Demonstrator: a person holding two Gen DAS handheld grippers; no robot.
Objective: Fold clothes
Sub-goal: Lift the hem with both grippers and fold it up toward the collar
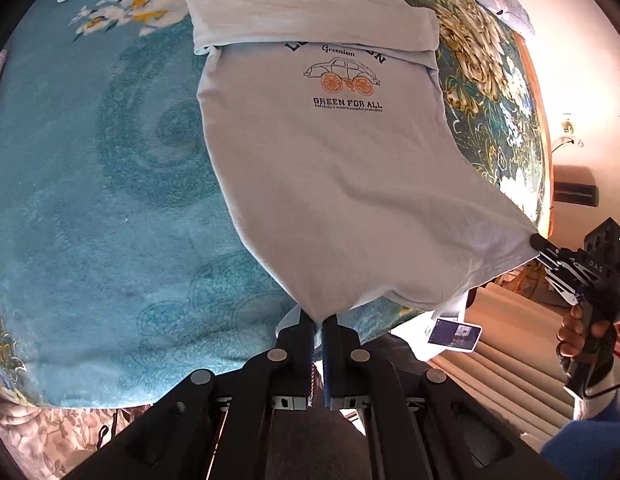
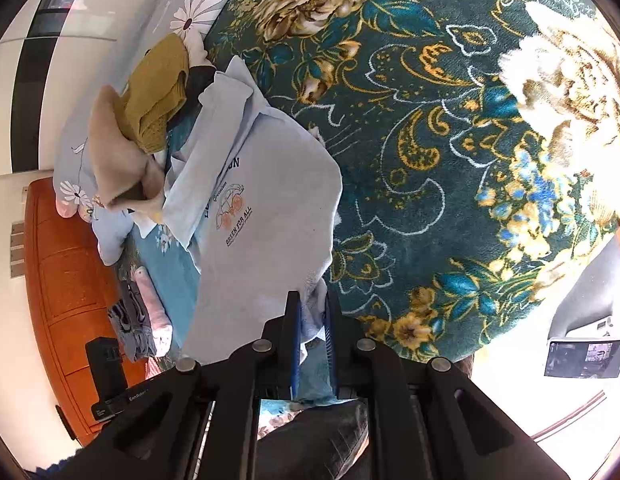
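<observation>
Under your grippers, a teal blanket [image 1: 94,184] and dark floral blanket [image 2: 450,152] cover the bed, with piled clothes [image 2: 150,112] beyond. Your pale T-shirt [image 1: 330,184], car-printed, lies across them, hem lifted. Your left gripper [image 1: 319,322] and right gripper [image 2: 312,312] each pinch a hem corner.

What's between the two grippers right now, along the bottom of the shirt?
In the left wrist view, the light blue T-shirt's lifted hem spans from the left gripper to the right gripper; nothing else lies between them.
</observation>
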